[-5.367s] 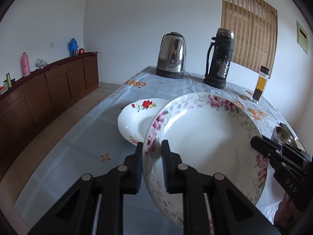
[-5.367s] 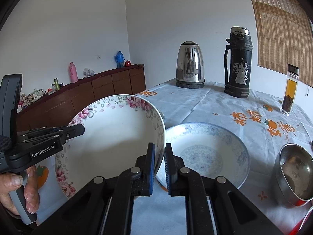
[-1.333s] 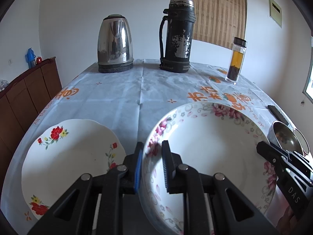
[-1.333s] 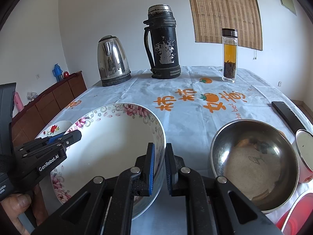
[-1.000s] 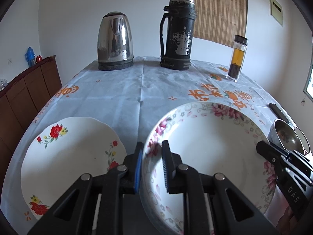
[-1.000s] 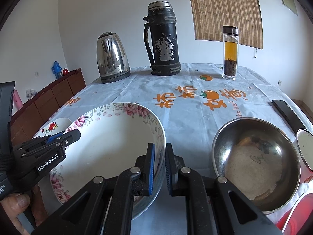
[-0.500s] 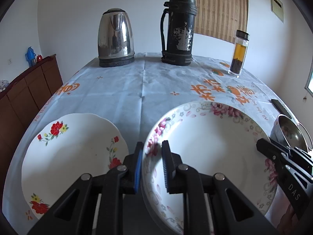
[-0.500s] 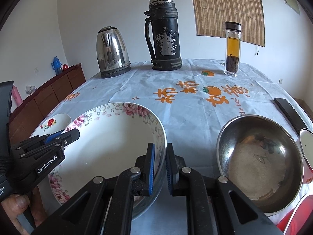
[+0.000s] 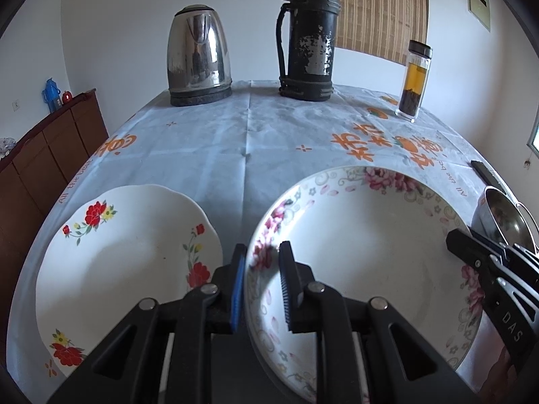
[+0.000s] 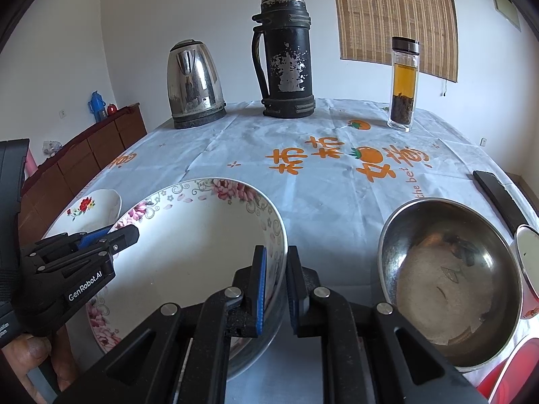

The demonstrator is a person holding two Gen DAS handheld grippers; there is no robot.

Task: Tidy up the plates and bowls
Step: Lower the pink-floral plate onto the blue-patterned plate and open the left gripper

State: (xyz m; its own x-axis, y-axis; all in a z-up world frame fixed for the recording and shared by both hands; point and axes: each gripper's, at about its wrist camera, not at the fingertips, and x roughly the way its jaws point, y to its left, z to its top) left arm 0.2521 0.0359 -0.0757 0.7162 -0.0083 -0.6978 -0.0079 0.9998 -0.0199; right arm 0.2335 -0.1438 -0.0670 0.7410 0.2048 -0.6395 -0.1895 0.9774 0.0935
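Note:
A deep white bowl with a pink flower rim sits low at the table's near edge; it also shows in the right wrist view. My left gripper is shut on the bowl's left rim. My right gripper is shut on its right rim, and it shows in the left wrist view. A white plate with red flowers lies flat to the left of the bowl. A steel bowl sits to the right.
A steel kettle, a black thermos and a glass tea bottle stand at the table's far side. A black remote lies by the right edge. A wooden cabinet runs along the left wall.
Both grippers carried the flowered bowl to the right, away from the blue plate, and lowered it. It now sits between the red-flower plate and the steel bowl.

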